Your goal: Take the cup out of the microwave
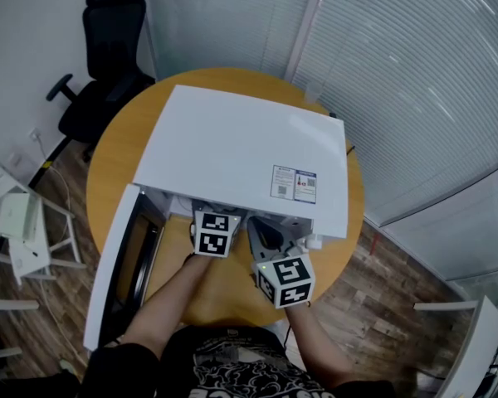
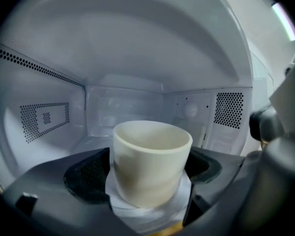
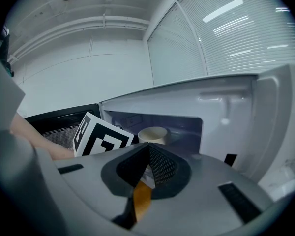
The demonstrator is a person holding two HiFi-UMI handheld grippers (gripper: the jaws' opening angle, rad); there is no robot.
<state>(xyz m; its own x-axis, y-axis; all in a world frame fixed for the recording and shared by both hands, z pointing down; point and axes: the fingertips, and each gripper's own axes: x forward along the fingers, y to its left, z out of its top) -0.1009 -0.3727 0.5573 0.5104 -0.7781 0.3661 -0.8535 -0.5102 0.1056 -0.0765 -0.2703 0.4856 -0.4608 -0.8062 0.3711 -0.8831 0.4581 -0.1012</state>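
While the cream, straight-walled cup [image 2: 151, 154] is clasped between the jaws of the left gripper [image 2: 148, 176] inside the white box-shaped microwave [image 1: 241, 152], the grasp is judged made. A level pull straight back through the opening is called for next. The right gripper [image 3: 146, 168] is held clenched and empty just outside, to the left gripper's right.

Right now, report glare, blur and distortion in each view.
Head view: even light, a soft glare patch on the microwave top, edges bent by the lens. Left gripper view: strong fisheye curve, cup fairly sharp, jaws dark and soft. Right gripper view: bright streaks on the blinds, foreground jaws shadowed.
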